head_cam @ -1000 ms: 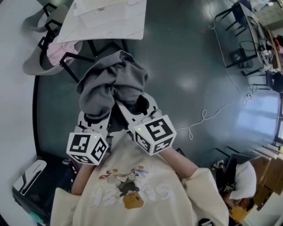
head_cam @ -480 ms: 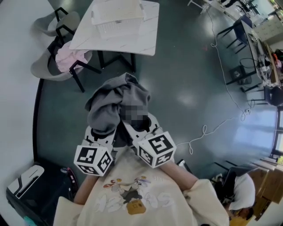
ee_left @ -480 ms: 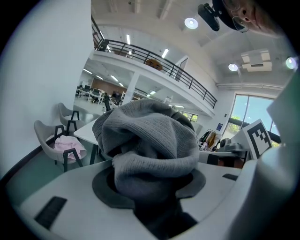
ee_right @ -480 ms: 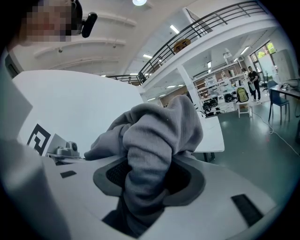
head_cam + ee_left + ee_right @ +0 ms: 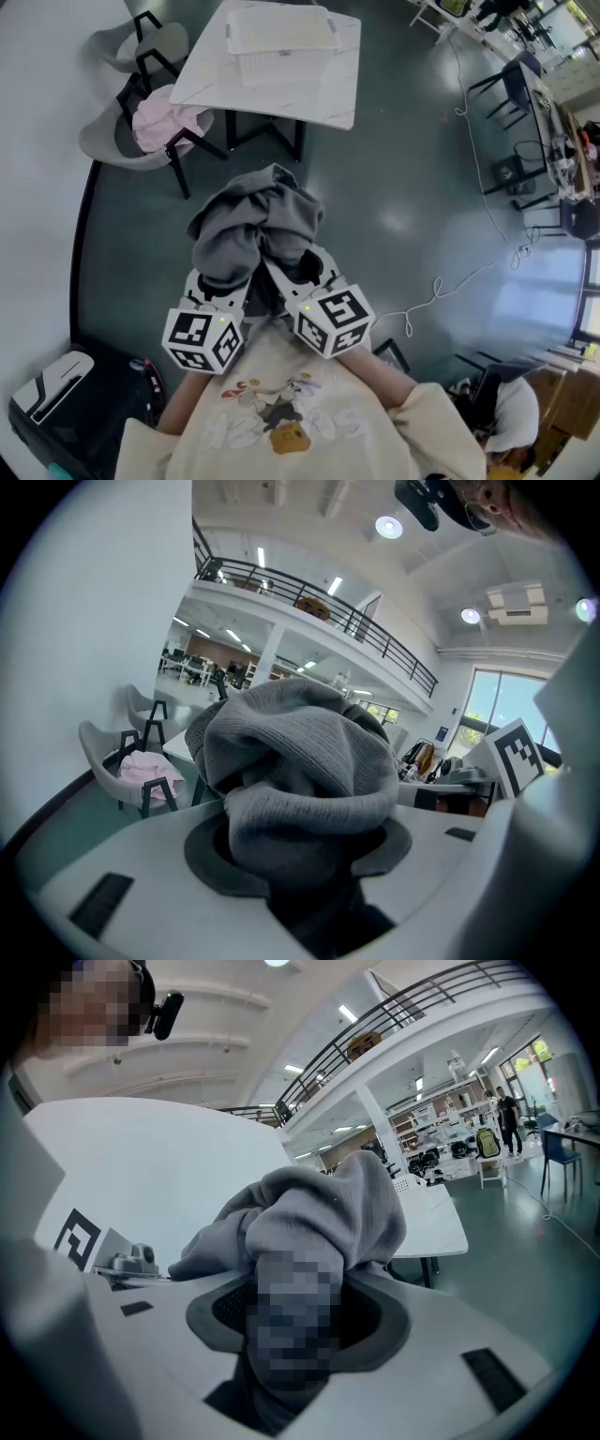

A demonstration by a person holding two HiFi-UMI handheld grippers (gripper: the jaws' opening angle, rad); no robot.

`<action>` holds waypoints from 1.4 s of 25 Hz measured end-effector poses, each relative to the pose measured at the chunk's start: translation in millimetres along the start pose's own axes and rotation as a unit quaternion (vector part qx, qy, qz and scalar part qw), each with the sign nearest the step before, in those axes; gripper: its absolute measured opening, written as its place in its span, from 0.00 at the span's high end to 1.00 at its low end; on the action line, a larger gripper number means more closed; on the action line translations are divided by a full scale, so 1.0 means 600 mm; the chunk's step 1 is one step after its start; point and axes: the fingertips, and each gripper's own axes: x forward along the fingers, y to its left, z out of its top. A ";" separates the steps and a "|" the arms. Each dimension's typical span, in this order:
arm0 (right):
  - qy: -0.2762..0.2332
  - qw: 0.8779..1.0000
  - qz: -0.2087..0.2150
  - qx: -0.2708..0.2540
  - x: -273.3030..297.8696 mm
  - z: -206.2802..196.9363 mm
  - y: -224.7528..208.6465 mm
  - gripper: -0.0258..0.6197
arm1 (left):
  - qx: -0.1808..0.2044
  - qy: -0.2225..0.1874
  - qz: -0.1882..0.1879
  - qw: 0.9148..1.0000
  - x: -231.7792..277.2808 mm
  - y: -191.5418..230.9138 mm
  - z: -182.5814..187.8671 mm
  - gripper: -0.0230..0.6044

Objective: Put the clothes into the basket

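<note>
A bundled grey garment [image 5: 251,225] hangs in the air in front of me, held by both grippers. My left gripper [image 5: 225,281] is shut on its left part, the cloth [image 5: 300,789] bulging out between the jaws. My right gripper [image 5: 295,267] is shut on its right part, grey folds [image 5: 309,1241] filling its jaws. The white basket [image 5: 279,36] stands on the white table [image 5: 309,98] ahead, apart from the garment. A pink garment [image 5: 164,122] lies on a grey chair [image 5: 117,145] left of the table, also seen small in the left gripper view [image 5: 142,766].
A second grey chair [image 5: 150,42] stands behind the first. The dark floor [image 5: 403,187] lies between me and the table. A white cable [image 5: 441,281] runs across the floor at right, with dark chairs [image 5: 511,169] and desks beyond. A black and white case [image 5: 47,403] sits at lower left.
The table, basket and chairs have slid lower and further into the head view, so I have come closer to them. Both grippers still hold the grey garment the same way.
</note>
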 end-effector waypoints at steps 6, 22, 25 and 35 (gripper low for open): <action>-0.005 1.000 -0.007 0.000 0.026 0.020 -0.016 0.67 | 0.001 -0.004 -0.006 1.000 0.026 0.015 0.023 0.65; -0.008 0.999 0.013 0.046 0.121 0.155 -0.206 0.67 | 0.022 0.028 0.013 0.999 0.247 0.008 0.145 0.65; -0.011 0.998 0.016 0.053 0.136 0.194 -0.254 0.67 | 0.027 0.033 0.016 0.999 0.301 -0.003 0.178 0.65; 0.002 0.996 0.048 0.073 0.189 0.284 -0.398 0.67 | 0.027 0.049 0.043 0.998 0.459 -0.026 0.251 0.65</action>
